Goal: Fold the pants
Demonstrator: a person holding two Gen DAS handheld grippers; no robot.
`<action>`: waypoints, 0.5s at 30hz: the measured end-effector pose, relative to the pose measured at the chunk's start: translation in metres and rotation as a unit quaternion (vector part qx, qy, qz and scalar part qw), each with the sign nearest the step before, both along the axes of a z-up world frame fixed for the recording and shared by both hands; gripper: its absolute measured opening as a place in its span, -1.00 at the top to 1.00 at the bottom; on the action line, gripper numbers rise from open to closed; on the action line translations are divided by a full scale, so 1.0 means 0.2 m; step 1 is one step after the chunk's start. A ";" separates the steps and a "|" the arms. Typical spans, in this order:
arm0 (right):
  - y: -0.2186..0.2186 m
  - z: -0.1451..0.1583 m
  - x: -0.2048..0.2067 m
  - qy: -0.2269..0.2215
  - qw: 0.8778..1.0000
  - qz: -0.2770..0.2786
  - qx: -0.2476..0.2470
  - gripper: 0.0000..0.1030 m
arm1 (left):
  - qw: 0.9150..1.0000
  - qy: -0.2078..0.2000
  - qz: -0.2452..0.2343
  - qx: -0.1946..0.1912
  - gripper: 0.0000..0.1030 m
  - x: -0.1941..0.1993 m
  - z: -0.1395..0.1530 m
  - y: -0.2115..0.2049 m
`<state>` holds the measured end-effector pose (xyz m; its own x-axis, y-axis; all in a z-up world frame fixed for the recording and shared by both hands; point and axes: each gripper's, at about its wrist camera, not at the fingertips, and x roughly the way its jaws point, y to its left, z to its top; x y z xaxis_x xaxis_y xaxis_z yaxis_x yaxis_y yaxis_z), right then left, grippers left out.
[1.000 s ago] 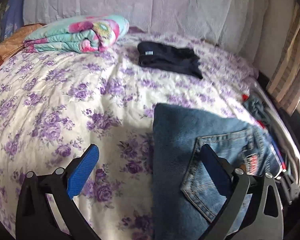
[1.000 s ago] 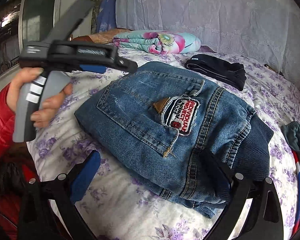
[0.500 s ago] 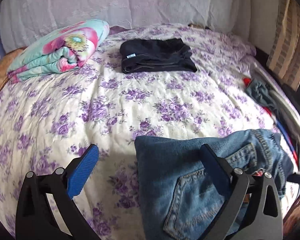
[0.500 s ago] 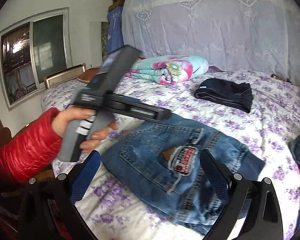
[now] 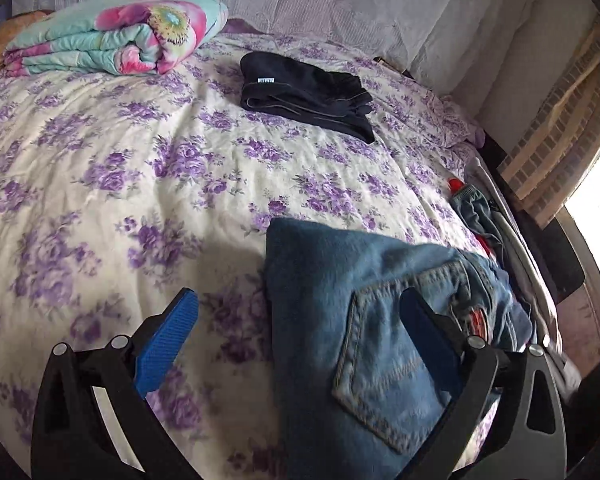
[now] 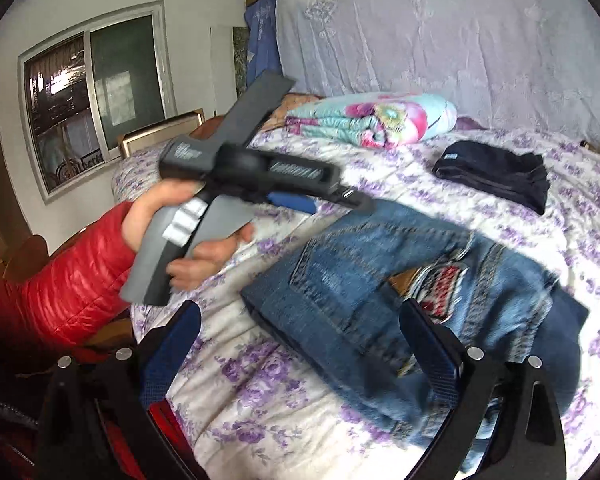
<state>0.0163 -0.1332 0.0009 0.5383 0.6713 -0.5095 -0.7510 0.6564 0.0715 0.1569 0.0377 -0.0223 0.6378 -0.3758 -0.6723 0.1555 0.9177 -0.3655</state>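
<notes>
Folded blue denim pants (image 5: 364, 320) are lying on the purple-flowered bed sheet (image 5: 120, 168), near folded black pants (image 5: 304, 92) and a folded floral quilt (image 5: 112, 40). The left gripper (image 5: 300, 320) and right gripper (image 6: 300, 332) are both hanging wide open and holding nothing, seemingly just above the denim.

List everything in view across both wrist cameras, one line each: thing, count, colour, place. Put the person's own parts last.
jeans: 1, blue denim with a red-and-white patch, folded on the near part of the bed
dark garment: 1, black or navy, folded, far side of the bed
quilt: 1, turquoise with pink flowers, folded near the head of the bed
bedspread: 1, white with purple flowers, covering the bed
lace curtain: 1, pale white, behind the bed
window: 1, metal-framed, on the wall left of the bed
clothes pile: 1, mixed blue, red and white, at the bed's right edge
left gripper: 1, black with blue pads, open, above the bed
right gripper: 1, black with blue pads, open, above the jeans
left hand: 1, bare, red sleeve, holding the left gripper's handle
</notes>
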 end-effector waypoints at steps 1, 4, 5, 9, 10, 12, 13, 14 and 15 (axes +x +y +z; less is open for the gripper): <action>-0.03 0.02 0.04 -0.004 1.000 -0.019 0.001 -0.93 | 1.000 -0.008 -0.005 0.011 -0.90 -0.06 0.01 -0.01; -0.11 0.05 0.20 -0.001 0.992 -0.123 -0.006 -0.93 | 0.998 -0.029 -0.026 0.046 -0.90 -0.19 0.00 -0.05; -0.13 0.03 0.26 0.003 0.987 -0.160 -0.017 -0.93 | 0.997 -0.030 -0.031 0.063 -0.90 -0.21 -0.02 -0.08; -0.12 -0.17 0.43 0.029 0.974 -0.208 -0.088 -0.93 | 1.000 0.007 -0.031 -0.001 -0.92 -0.16 -0.21 -0.06; -0.10 -0.17 0.38 0.004 0.974 -0.205 -0.093 -0.93 | 0.998 0.028 -0.031 -0.038 -0.92 -0.14 -0.23 -0.02; -0.11 -0.13 0.31 -0.009 0.976 -0.194 -0.101 -0.93 | 0.998 0.034 -0.036 -0.047 -0.92 -0.14 -0.22 -0.01; -0.14 -0.10 0.29 -0.013 0.977 -0.189 -0.096 -0.93 | 0.998 0.035 -0.036 -0.048 -0.92 -0.15 -0.22 -0.01; -0.18 -0.08 0.26 -0.014 0.979 -0.187 -0.084 -0.93 | 0.997 0.037 -0.036 -0.053 -0.92 -0.15 -0.22 0.00; -0.24 -0.05 0.26 -0.009 0.980 -0.188 -0.068 -0.93 | 0.997 0.040 -0.038 -0.059 -0.90 -0.16 -0.22 0.00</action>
